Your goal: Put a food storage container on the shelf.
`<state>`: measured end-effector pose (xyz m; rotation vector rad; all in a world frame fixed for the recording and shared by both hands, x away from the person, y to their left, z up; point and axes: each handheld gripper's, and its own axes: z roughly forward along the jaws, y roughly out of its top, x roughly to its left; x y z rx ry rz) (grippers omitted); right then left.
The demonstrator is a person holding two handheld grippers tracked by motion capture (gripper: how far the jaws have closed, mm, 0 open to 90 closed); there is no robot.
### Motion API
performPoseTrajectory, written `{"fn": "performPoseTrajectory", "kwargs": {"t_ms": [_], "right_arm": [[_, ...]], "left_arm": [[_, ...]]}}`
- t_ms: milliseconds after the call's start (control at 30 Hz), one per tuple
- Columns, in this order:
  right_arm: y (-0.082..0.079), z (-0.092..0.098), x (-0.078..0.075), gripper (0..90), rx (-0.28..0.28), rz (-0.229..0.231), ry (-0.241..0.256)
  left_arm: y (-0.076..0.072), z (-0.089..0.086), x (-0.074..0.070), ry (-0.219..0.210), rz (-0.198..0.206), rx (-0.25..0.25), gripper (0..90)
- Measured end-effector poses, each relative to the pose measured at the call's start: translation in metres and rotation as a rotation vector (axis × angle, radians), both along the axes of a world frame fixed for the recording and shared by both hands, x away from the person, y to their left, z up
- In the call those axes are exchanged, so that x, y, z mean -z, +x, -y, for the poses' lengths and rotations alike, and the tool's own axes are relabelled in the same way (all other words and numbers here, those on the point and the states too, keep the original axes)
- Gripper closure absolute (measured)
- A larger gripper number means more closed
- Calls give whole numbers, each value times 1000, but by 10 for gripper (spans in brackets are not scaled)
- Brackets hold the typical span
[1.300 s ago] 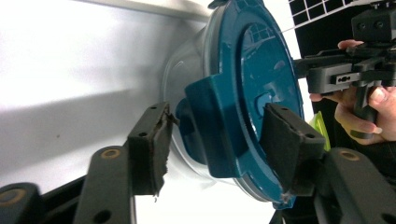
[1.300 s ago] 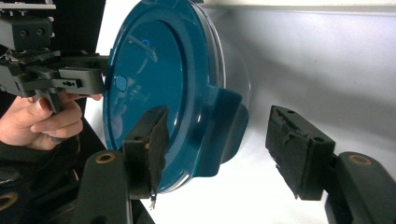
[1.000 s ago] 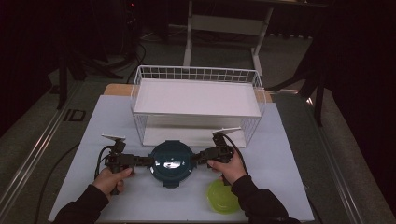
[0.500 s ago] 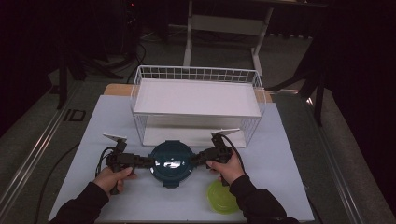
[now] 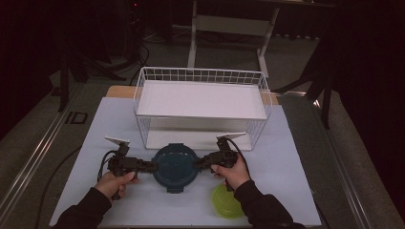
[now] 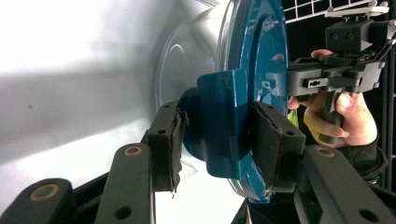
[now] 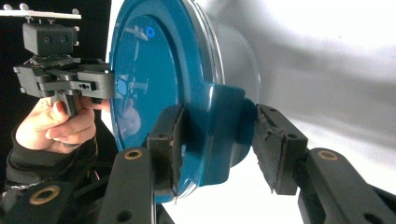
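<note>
Blue lid (image 5: 175, 166) on a clear bowl, pinched at both side tabs.

High view: the lid sits at the near middle of the white desk (image 5: 296, 157). The left gripper (image 5: 148, 165) meets it at 9 o'clock and the right gripper (image 5: 200, 163) at 3 o'clock. A wire basket (image 5: 200, 76) stands at 12 o'clock of the lid, and a green disc (image 5: 226, 200) lies at 5 o'clock, partly under the right forearm.
Left gripper view: the fingers (image 6: 167, 144) pinch the lid's blue tab (image 6: 219, 126); the clear bowl (image 6: 187, 65) shows beneath the lid, and the other gripper grips the far edge.
Right gripper view: one finger presses the tab (image 7: 224, 135), while the other stands just beside it with a slight gap.
</note>
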<state>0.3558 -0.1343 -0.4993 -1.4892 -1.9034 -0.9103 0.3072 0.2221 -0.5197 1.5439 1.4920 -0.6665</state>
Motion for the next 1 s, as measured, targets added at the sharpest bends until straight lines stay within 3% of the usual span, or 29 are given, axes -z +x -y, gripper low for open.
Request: {"fn": "performPoseTrajectory", "kwargs": {"t_ms": [433,833,1000], "right_arm": [[-5,2,-7,550,-21,50,4],[-14,9,-37,552,-11,126,33],[-17,12,-45,552,-8,129,35]], "left_arm": [[-12,5,-8,5,12,-7,568],[-15,8,-40,12,73,7,570],[-18,12,-50,12,88,10,571]]}}
